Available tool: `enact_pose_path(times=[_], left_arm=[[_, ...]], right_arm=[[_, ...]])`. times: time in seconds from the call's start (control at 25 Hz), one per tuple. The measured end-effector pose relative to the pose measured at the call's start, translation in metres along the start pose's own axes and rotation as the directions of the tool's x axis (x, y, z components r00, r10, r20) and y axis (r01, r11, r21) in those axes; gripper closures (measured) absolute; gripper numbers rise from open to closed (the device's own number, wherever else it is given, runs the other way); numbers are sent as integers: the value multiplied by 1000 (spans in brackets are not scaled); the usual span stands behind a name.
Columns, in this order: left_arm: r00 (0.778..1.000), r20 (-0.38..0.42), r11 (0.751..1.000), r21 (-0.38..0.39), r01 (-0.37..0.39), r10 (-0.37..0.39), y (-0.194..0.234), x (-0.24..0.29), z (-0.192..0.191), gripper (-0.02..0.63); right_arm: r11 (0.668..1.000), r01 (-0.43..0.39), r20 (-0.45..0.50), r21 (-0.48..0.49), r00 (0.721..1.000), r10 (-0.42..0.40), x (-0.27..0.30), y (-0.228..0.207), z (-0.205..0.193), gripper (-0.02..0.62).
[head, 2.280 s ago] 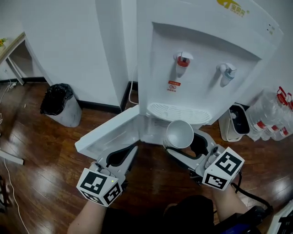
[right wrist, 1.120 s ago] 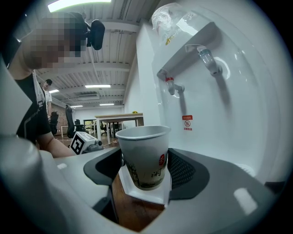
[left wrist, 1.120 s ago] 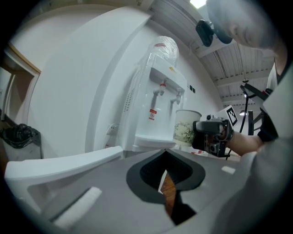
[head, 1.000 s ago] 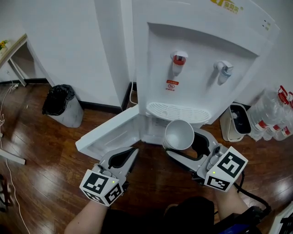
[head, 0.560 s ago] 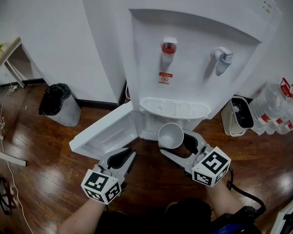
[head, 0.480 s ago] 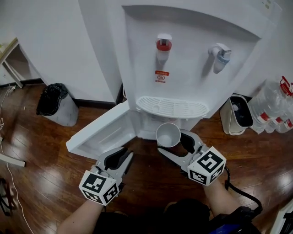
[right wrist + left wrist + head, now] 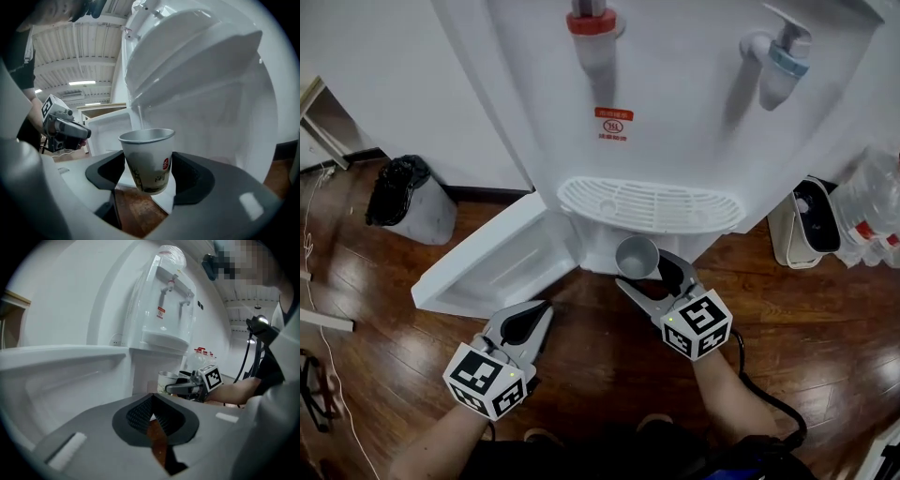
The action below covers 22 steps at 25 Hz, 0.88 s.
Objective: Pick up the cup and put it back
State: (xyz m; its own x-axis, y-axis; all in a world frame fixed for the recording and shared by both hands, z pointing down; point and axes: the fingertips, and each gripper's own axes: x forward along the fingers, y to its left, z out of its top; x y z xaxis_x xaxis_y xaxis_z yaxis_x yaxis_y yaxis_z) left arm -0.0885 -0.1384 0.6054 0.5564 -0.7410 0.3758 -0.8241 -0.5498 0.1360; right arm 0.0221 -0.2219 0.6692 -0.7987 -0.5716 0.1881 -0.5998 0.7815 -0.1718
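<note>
A paper cup (image 7: 637, 255) hangs upright in the right gripper (image 7: 649, 274) at the foot of a white dispenser (image 7: 675, 122). The jaws stand wide and their dark pads press on the cup's 2 sides. The cup is clear of the wood floor (image 7: 600, 375), just below the dispenser's drip tray (image 7: 649, 204) and in front of its lower compartment (image 7: 592, 251).

The left gripper (image 7: 542, 315) hovers low over the floor, left of the dispenser's base and well apart from the cup. Its jaws have just been closing and now meet at the tips with nothing between them.

The drip tray juts out straight above the cup's rim. Above the tray are 2 taps, a red tap (image 7: 592, 33) and a blue tap (image 7: 783, 61). The compartment's door (image 7: 487, 267) is swung open to the dispenser's left and lies between the left gripper and the cabinet.

Farther left of the dispenser, a bin (image 7: 405, 199) lined with a black bag stands by the wall. To the dispenser's right are a white container (image 7: 811, 225) and, at the picture's edge, clear bottles (image 7: 877, 202). A black cable (image 7: 759, 394) trails from the right gripper along the person's arm.
</note>
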Motion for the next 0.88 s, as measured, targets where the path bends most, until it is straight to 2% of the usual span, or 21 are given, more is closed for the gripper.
enact_pose_path(times=[0.16, 0.48, 0.68, 0.88], left_arm=[[1000, -22, 1000, 25, -13, 14, -1, 16, -12, 606], [986, 32, 984, -75, -162, 165, 22, 32, -24, 606], [982, -1, 981, -56, -186, 186, 26, 29, -40, 606], [977, 5, 974, -86, -211, 212, 30, 26, -47, 606]], right_arm=[[1000, 1, -1, 8, 1000, -1, 19, -5, -22, 282], [997, 74, 15, 29, 997, -74, 58, -44, -52, 281], [989, 142, 25, 45, 989, -144, 81, -72, -64, 281], [984, 172, 20, 51, 985, -173, 104, -88, -71, 281]])
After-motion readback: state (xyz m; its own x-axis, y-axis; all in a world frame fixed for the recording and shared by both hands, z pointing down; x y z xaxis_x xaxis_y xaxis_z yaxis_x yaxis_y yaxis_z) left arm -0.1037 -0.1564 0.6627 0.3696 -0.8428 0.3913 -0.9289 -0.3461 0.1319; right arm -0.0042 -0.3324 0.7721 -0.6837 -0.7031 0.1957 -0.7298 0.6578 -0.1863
